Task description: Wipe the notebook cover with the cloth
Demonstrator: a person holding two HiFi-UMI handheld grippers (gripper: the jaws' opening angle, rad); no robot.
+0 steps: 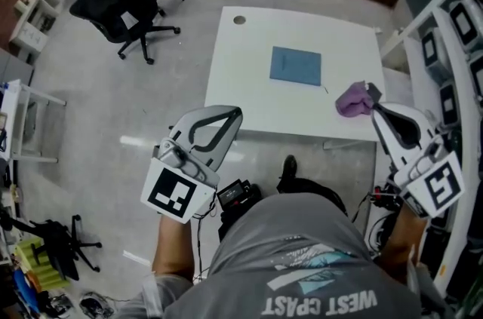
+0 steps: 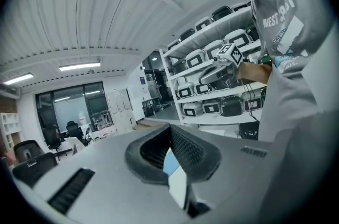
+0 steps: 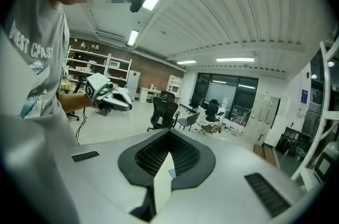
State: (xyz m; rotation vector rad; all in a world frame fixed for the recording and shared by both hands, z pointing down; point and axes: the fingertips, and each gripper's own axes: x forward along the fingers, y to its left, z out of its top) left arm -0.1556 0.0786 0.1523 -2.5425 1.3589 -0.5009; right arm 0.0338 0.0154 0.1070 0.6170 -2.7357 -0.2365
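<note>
- The flat blue notebook point(image 1: 296, 65) lies closed on the white rectangular table point(image 1: 249, 99). It sits right of the middle, clear of every edge, with bare tabletop all round it.
- The crumpled purple cloth point(image 1: 352, 100) is bunched at the tip of the right gripper point(image 1: 373, 93). It is over the table's near right corner, apart from the notebook.
- Only the head view shows the notebook, cloth and table. Both gripper views look out roughly level across the room instead.
- The right gripper view shows its own jaws pressed together. The pinched cloth lies past them, out of that view's sight.
- The left gripper point(image 1: 237, 114) is held short of the table's near edge, over the grey floor point(image 1: 113, 106). Its own view shows the jaws pressed together with nothing between them.
- Each gripper view catches the other gripper, held out in the hand of the person in the grey T-shirt point(image 1: 302, 265).
- A white shelf rack point(image 1: 453, 46) of boxed devices crowds the table's right side, close by the right gripper.
- To the left the floor is open as far as a black office chair point(image 1: 121, 4).
</note>
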